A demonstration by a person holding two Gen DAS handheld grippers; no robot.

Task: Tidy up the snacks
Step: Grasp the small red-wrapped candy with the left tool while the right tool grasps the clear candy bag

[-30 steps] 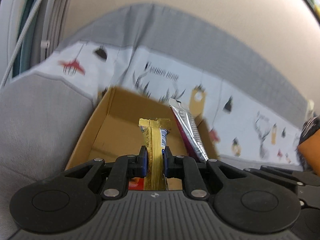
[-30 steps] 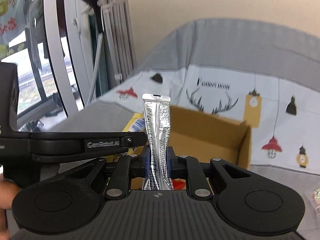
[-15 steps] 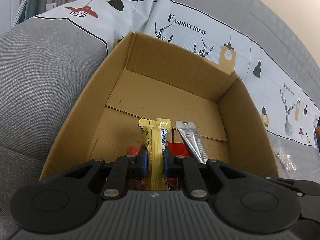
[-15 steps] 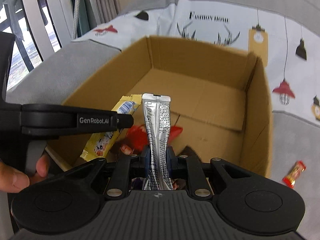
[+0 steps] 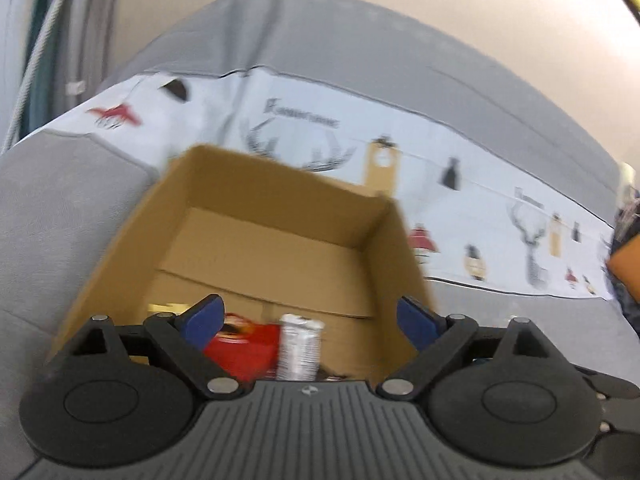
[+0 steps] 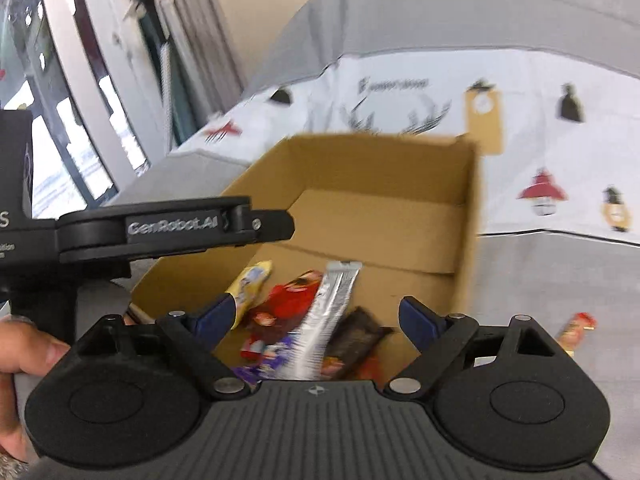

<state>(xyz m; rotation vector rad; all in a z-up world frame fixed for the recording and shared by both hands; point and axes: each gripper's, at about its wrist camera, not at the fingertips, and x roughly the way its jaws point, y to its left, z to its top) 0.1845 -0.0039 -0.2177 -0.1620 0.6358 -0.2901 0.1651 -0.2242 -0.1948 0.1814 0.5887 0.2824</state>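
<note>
An open cardboard box [image 5: 140,224] [image 6: 466,216] sits on a grey sofa. Inside lie a silver snack stick [image 6: 334,304] [image 5: 298,344], a yellow packet [image 6: 250,284], a red packet [image 6: 292,296] [image 5: 244,344] and a dark bar [image 6: 356,340]. My left gripper [image 5: 310,316] is open and empty above the box's near end. My right gripper [image 6: 316,314] is open and empty over the snacks. The left gripper's black body [image 6: 172,226] shows in the right wrist view, at the box's left wall.
A white printed cloth [image 5: 480,184] [image 6: 560,152] covers the sofa back behind the box. A small red and gold snack [image 6: 576,330] lies on the grey seat right of the box. A window and curtain [image 6: 80,100] stand at the left. An orange object [image 5: 626,268] sits far right.
Both grippers opened and let go: the yellow packet and the silver stick now lie in the box. Both grippers have tilted up and drawn back from the box.
</note>
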